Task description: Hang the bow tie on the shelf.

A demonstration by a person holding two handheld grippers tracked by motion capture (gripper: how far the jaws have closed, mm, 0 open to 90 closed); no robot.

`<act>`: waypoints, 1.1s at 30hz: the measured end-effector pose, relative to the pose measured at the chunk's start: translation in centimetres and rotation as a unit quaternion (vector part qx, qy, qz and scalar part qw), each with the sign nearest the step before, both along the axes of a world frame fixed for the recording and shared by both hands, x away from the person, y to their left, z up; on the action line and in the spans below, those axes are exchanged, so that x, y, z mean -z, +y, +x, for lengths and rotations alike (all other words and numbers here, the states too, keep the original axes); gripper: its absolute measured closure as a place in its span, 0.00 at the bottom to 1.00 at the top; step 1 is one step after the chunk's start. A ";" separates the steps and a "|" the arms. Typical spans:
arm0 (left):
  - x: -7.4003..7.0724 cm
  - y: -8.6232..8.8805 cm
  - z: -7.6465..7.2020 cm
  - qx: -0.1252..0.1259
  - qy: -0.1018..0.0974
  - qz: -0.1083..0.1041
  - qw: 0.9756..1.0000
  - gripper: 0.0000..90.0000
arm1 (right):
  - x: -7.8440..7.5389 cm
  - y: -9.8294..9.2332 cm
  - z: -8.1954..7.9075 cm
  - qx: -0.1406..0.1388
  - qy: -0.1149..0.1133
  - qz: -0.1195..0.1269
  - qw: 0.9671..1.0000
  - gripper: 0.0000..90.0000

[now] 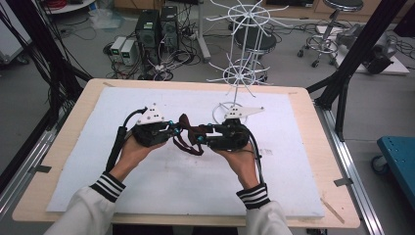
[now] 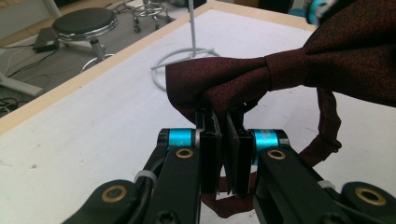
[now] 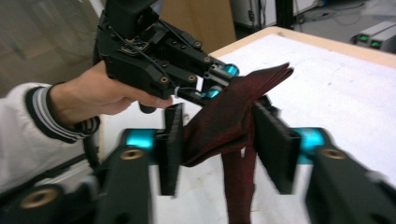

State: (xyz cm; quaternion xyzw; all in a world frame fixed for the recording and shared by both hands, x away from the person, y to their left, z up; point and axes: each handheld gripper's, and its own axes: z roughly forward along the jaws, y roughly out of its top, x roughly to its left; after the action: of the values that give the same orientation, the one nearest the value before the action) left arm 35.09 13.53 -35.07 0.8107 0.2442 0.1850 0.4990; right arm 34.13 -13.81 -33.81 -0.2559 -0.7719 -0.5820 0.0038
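A dark red fabric bow tie (image 1: pixel 188 131) hangs above the middle of the white-covered desk (image 1: pixel 293 161), between both tools. The left tool (image 2: pixel 223 140) is closed tight on its one wing. The right tool (image 3: pixel 219 140) stands open around the other wing.
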 end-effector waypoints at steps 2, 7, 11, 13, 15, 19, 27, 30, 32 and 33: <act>0.0 0.0 0.0 -0.002 -0.002 -0.004 1.000 0.95 | 0.0 -0.1 0.1 -0.002 0.012 0.005 1.000 0.83; 0.0 0.1 -0.1 0.002 -0.002 0.003 1.000 0.95 | 0.3 -0.3 0.4 -0.010 0.046 0.004 0.999 0.95; 0.0 0.2 0.0 0.007 -0.002 -0.004 1.000 0.94 | 0.2 -0.3 0.2 -0.008 0.029 0.000 1.000 0.95; 0.0 0.2 0.0 0.008 -0.001 -0.006 1.000 0.94 | 0.1 -0.4 0.2 -0.008 0.023 -0.004 1.000 0.95; -0.1 0.2 0.0 0.008 0.001 -0.010 1.000 0.93 | 0.1 -0.4 0.2 -0.009 0.016 -0.005 1.000 0.95; -0.1 0.4 0.1 0.013 0.003 -0.021 1.000 0.82 | -0.1 -0.5 0.1 -0.009 0.000 -0.008 1.000 0.95; -0.1 0.3 0.1 -0.003 -0.020 -0.047 0.999 0.12 | -0.3 -0.9 -0.1 -0.004 -0.017 -0.013 1.000 0.95; -0.2 0.7 0.1 -0.004 -0.036 -0.071 0.997 0.02 | -0.5 -1.1 -0.2 0.000 -0.024 -0.016 1.000 0.95; -0.2 1.0 0.0 0.002 -0.033 -0.073 0.997 0.02 | -0.7 -1.3 -0.3 0.001 -0.032 -0.015 0.999 0.95; -0.1 1.1 0.0 0.005 -0.032 -0.076 0.997 0.02 | -0.7 -1.4 -0.3 0.003 -0.036 -0.014 0.999 0.95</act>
State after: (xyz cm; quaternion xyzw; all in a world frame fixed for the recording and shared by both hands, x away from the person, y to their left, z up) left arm 35.06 14.63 -34.92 0.7654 0.2376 0.1897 0.5672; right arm 33.80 -15.24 -33.11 -0.2375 -0.7785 -0.5802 -0.0290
